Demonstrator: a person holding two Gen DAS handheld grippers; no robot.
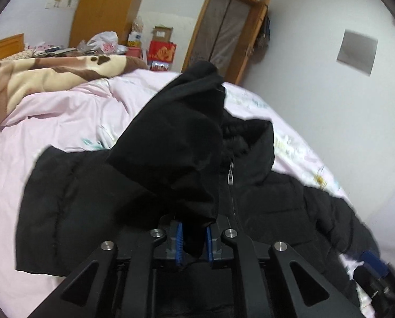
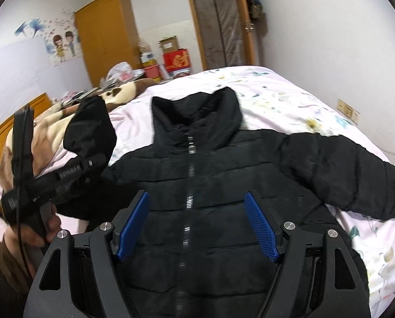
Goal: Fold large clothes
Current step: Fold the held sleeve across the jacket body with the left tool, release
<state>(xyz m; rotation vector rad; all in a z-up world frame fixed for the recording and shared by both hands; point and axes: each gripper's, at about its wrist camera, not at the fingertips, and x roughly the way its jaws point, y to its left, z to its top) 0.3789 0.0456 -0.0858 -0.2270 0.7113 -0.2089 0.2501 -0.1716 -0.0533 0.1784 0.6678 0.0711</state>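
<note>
A black puffer jacket [image 2: 210, 185] lies front up on the pink bed [image 2: 290, 98], zipped, collar towards the far end. My left gripper [image 1: 193, 241] is shut on the cuff of the jacket's left sleeve [image 1: 171, 145] and holds it lifted over the chest; the lifted sleeve [image 2: 91, 127] and the left gripper body show at the left of the right wrist view. My right gripper [image 2: 197, 228] is open and empty, hovering over the jacket's lower front with the zip between its blue pads. The other sleeve [image 2: 343, 169] lies spread out to the right.
A brown and cream blanket [image 1: 38, 79] lies bunched at the bed's far left. Boxes and bags [image 2: 171, 55] stand beyond the bed by an orange wardrobe [image 2: 107, 34] and a door [image 2: 218, 26]. A white wall runs along the bed's right side.
</note>
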